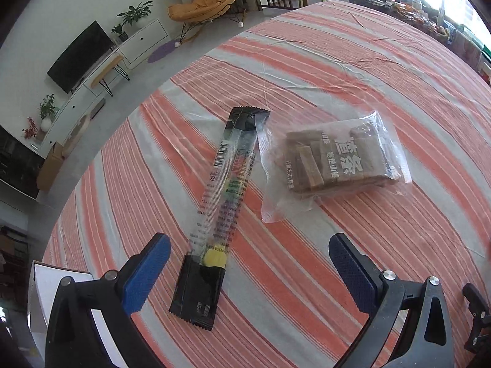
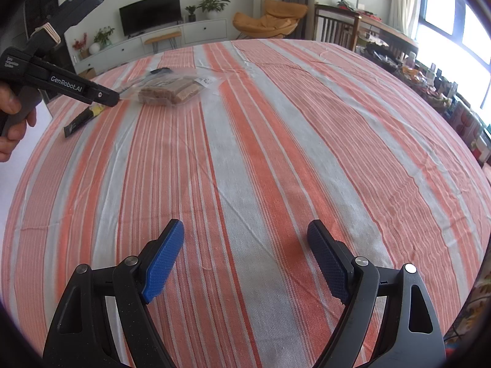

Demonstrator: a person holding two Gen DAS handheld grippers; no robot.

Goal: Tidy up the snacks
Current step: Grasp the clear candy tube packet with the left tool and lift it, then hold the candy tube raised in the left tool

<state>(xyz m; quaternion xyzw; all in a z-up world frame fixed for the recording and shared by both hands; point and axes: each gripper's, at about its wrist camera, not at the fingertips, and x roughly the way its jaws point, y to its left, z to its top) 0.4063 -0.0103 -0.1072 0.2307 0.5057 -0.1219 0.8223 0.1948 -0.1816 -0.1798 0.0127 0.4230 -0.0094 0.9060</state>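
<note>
A: The left gripper (image 1: pixel 250 245) hangs over the near end of the table with its blue-padded jaws spread wide; nothing is between the pads, and they touch nothing; the right wrist view shows a person's hand (image 2: pixel 12 116) wrapped round its black handle.

B: And what lies under it?

A: A long, narrow candy packet (image 1: pixel 219 211), black at both ends and clear in the middle, with a barcode on its side and a yellow sweet showing near the lower end; it lies flat on the striped tablecloth (image 1: pixel 353 70), its near end between the two fingers in the left wrist view but below them, not gripped.

B: The other snack?

A: A clear bag of brown bars (image 1: pixel 334 162) with white Chinese characters printed on it; it rests flat just beside the candy packet, on its right in the left wrist view; their edges look to be touching or nearly so, I cannot tell which.

B: The right gripper?

A: The right gripper (image 2: pixel 245 230) is also wide apart and empty; it points down at a bare stretch of orange and grey stripes, well apart from both snacks, which sit far off toward the upper left of its view.
</note>
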